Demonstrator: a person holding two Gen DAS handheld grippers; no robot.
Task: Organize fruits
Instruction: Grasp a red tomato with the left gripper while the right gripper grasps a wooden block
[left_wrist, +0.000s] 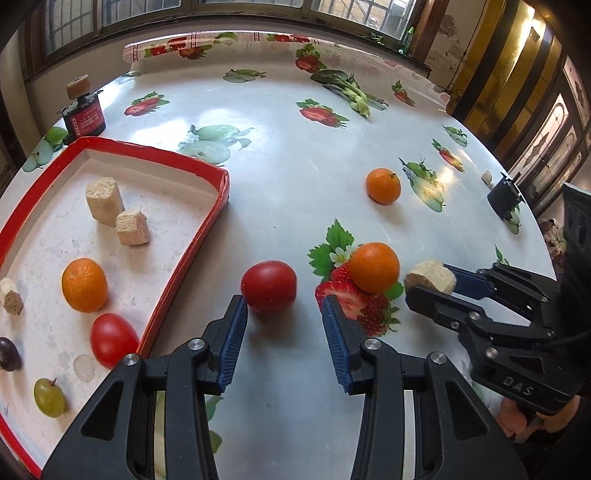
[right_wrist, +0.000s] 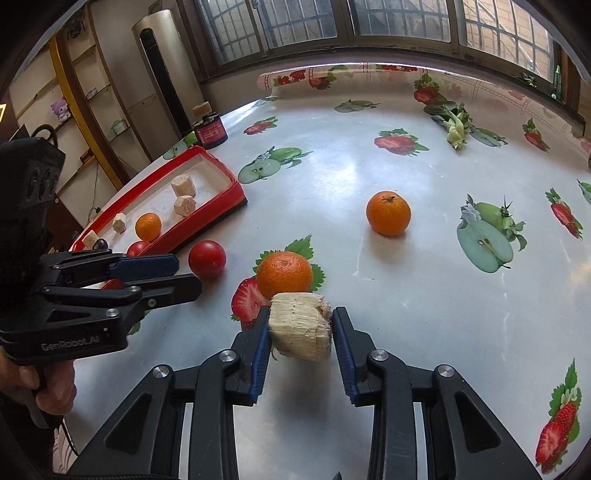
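Note:
My left gripper is open and empty, just short of a red tomato on the table beside the red-rimmed tray. The tray holds an orange, a tomato, a green grape, a dark grape and several beige banana chunks. My right gripper is shut on a beige banana chunk, held above the table near an orange. A second orange lies farther right.
A leafy green vegetable lies at the far side of the table. A dark red jar with a beige chunk on top stands behind the tray. A small black object sits near the right table edge.

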